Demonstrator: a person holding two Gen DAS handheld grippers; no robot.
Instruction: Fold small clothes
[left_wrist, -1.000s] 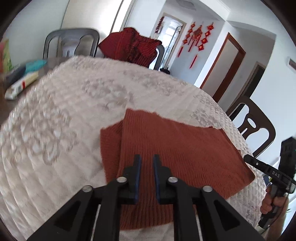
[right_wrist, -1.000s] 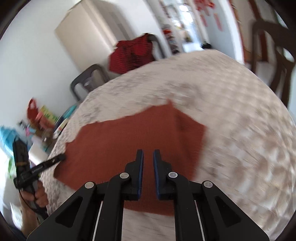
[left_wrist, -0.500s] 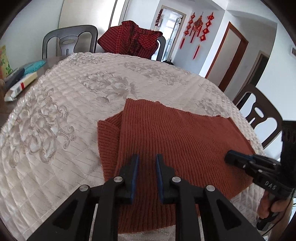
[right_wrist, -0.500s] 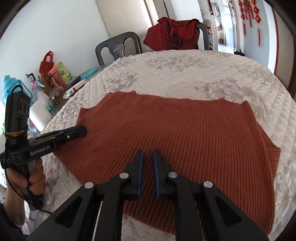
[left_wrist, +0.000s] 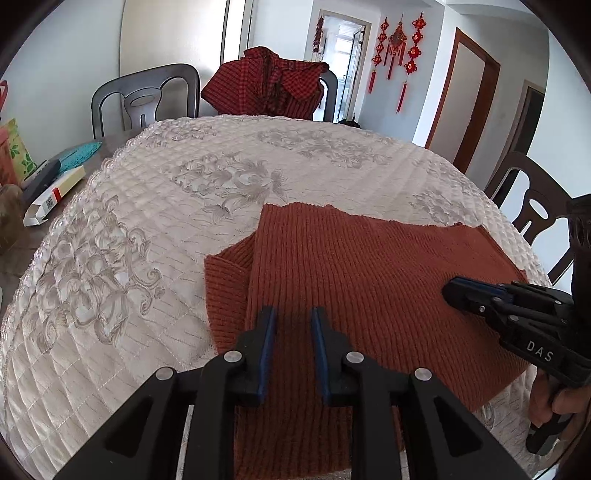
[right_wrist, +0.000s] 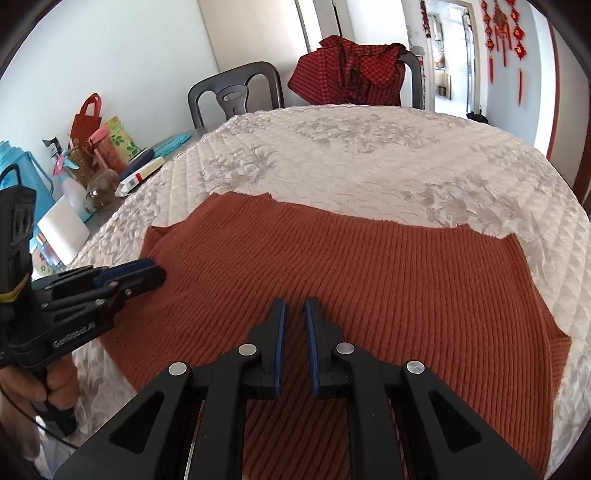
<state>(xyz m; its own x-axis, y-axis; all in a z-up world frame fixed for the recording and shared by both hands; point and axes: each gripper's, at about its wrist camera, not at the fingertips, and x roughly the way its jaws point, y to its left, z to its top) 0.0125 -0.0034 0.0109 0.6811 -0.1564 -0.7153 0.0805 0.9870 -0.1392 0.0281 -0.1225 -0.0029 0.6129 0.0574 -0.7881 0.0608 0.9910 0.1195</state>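
Left gripper (left_wrist: 292, 321): jaws parted by a narrow gap with nothing between the blue pads; it hangs tilted downward over the near left part of the rust-red ribbed knit garment (left_wrist: 369, 288). Whether the fingertips touch the knit cannot be told. The gap has widened slightly over the last moments.

Right gripper (right_wrist: 294, 314): jaws almost together, only a thin slit between the pads, nothing clamped; it points down at the near middle of the same garment. Seen from the left wrist, this gripper reaches in from the right with its tips over the garment's right portion, held by a hand (left_wrist: 550, 397) at the frame edge.

Garment: spread flat directly beneath and ahead of both grippers, ribs running away from them. To the left of the left gripper one sleeve is folded in, forming a narrower flap beside the body panel. The near hem drapes over the table edge.

Beyond the garment: a cream quilted tablecloth (left_wrist: 221, 173) with floral embroidery covers a round table. At the far side stand two dark chairs; a red checked cloth (left_wrist: 269, 86) hangs over the one straight ahead. Far left of the grippers, past the cloth's edge, lie a white carton (left_wrist: 55, 194) and other clutter. Red hanging ornaments (left_wrist: 400, 40) decorate the far right wall.
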